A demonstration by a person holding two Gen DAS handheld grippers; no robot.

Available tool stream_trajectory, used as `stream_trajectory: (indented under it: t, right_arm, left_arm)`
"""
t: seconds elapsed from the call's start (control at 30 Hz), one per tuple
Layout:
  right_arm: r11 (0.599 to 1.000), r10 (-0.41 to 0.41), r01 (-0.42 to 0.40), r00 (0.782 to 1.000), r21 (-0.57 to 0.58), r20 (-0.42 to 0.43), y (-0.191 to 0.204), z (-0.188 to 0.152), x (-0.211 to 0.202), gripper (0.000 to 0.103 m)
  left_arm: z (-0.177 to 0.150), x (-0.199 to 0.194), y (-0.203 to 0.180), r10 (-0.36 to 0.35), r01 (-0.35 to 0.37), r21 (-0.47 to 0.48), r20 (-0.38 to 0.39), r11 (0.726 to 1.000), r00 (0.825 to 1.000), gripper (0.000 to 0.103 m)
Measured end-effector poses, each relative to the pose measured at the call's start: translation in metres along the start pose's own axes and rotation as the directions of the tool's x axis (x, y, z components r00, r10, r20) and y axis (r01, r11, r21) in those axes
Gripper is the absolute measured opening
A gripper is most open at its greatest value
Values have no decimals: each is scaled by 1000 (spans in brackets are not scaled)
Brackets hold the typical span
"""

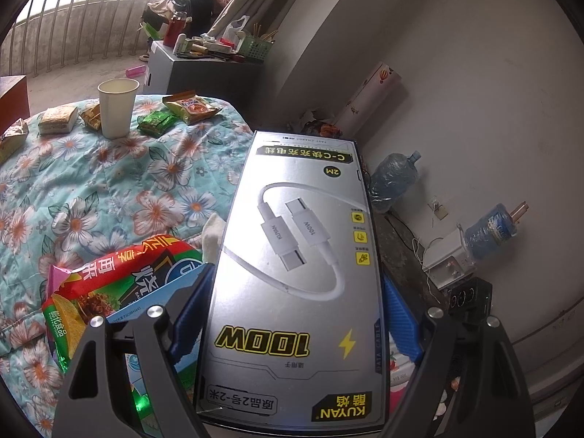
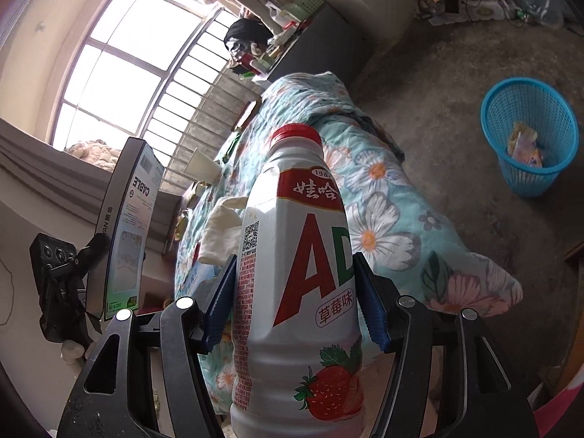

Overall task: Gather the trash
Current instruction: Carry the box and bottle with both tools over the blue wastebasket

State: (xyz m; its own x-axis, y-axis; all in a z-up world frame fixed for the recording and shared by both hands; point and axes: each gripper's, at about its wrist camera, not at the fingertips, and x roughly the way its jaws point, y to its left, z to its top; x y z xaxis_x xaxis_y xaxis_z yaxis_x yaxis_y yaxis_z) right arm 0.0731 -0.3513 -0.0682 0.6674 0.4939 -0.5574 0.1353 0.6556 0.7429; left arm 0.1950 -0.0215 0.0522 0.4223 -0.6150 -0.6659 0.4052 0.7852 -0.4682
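Blue basket point(image 2: 529, 142) at two o'clock already holds some wrappers. Your left gripper point(image 1: 297, 314) clamps the cable box point(image 1: 295, 273), your right gripper point(image 2: 292, 292) the milk bottle point(image 2: 295, 273); snack packets point(image 1: 191, 107) remain on the bed point(image 1: 109, 189).

My box point(image 1: 295, 273) is hiding the quilt point(image 1: 109, 189) behind it. The bottle point(image 2: 295, 292) base is running off-frame. Bin point(image 2: 529, 138) scraps are reading too small.
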Motion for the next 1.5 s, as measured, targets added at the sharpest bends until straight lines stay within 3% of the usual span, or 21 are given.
stream_trajectory:
  t: [0.37,0.6,0.83,1.0,1.17,1.37,1.43,1.5]
  right_arm:
    - [994,46,-57,992,90,121,-44,14,-42,58]
    - [977,23,-65,978,202,206,-89,22,-65,58]
    - [928,-66,-43,958,369,278,-151,27,-83,58]
    - [876,-135,-23,947,481,290,-192,34,-77,58]
    - [810,-155,-31,952,586,265,-236,39,-60,58]
    - [742,-143,-65,957,667,253,-287,71,-37,58]
    - [724,-147,-66,958,687,247,-305,86,-30,60]
    - [703,-172,-42,959,710,227,-323,101,-20,64]
  left_arm:
    - [5,47,-59,-46,52,76,-79,996,996,82]
    - [10,107,-109,-78,102,128,-185,986,980,82]
    - [10,207,-166,-73,145,170,-370,975,926,82]
    - [1,296,-208,-21,166,242,-508,956,861,82]
    - [-10,377,-231,26,167,265,-597,950,802,83]
    - [-5,448,-243,102,124,316,-612,940,784,83]
    - [-1,467,-245,126,97,323,-603,941,788,84]
    - [6,485,-248,154,51,325,-573,944,805,84]
